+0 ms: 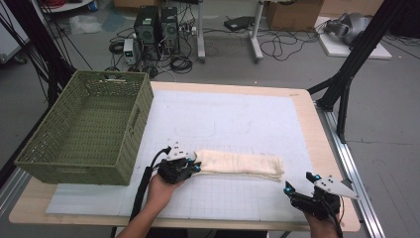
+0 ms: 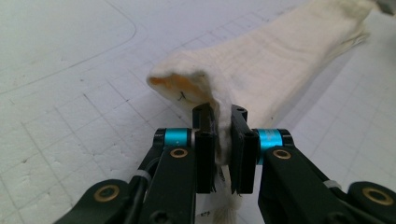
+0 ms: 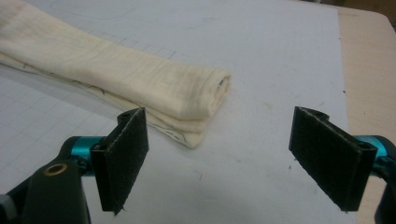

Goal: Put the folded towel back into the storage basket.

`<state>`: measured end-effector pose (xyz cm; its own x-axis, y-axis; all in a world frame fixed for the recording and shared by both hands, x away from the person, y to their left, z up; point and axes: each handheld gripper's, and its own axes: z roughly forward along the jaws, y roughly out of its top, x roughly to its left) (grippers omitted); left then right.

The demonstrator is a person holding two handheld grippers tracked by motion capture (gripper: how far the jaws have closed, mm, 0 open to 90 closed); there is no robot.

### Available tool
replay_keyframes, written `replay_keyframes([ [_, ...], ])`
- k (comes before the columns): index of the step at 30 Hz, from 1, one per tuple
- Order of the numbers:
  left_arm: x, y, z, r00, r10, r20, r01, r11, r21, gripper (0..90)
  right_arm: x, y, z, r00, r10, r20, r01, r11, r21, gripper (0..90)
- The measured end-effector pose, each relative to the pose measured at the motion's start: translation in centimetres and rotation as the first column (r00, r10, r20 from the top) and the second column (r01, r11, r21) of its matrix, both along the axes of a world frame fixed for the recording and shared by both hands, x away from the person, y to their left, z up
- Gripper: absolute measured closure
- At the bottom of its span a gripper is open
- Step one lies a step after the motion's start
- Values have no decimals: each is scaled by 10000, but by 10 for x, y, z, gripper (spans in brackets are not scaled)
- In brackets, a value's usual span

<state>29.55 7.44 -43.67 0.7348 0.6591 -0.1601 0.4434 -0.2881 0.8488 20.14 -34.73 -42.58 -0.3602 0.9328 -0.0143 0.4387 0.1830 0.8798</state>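
From above, a folded cream cloth (image 1: 241, 164) lay on the white mat (image 1: 237, 124) of the desk (image 1: 324, 148), right of a green basket (image 1: 84, 130). The left tongs (image 1: 194, 165) gripped its left end; the right tongs (image 1: 299, 184) hovered near its right end, apart from it.

In the left gripper view, the left tongs (image 2: 223, 140) were pinching a fold of the cloth (image 2: 275, 60).

In the right gripper view, the right tongs (image 3: 229, 154) stood spread wide, the cloth (image 3: 116, 74) just beyond.
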Motion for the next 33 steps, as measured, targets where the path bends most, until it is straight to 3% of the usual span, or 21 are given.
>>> replay_keyframes([
  [5,-2,10,5,9998,-10,213,16,9996,-293,820,1,2,0,10000,25,-58,-25,10000,8,182],
  [9,-13,18,4,9987,-130,496,152,9989,-440,820,1,5,1,9998,180,-15,-180,9998,76,182],
  [12,-20,21,1,9974,-274,664,289,9994,-214,819,2,8,1,9996,297,22,-296,9995,-68,182],
  [13,-25,25,0,9951,-310,936,308,9995,33,819,3,11,1,9993,383,34,-383,9991,-156,182],
  [15,-27,30,0,9941,-211,1064,218,9997,-51,818,4,13,1,9991,420,-12,-420,9989,-199,182],
  [18,-27,32,1,9942,-134,1068,159,9996,-228,817,7,18,0,9986,530,-46,-531,9983,-252,182],
  [23,-29,28,-3,9929,-454,1098,437,9989,180,813,10,25,1,9967,805,-102,-808,9962,-339,165],
  [29,-30,29,-2,9928,-441,1109,439,9990,45,812,22,34,-2,9952,920,-343,-937,9942,-527,162],
  [30,-30,30,-1,9928,-401,1130,409,9992,-49,812,26,35,-2,9929,1098,-457,-1119,9927,-456,162],
  [33,-31,33,2,9926,-342,1166,371,9991,-227,811,43,44,3,9941,928,-566,-942,9953,-216,162],
])
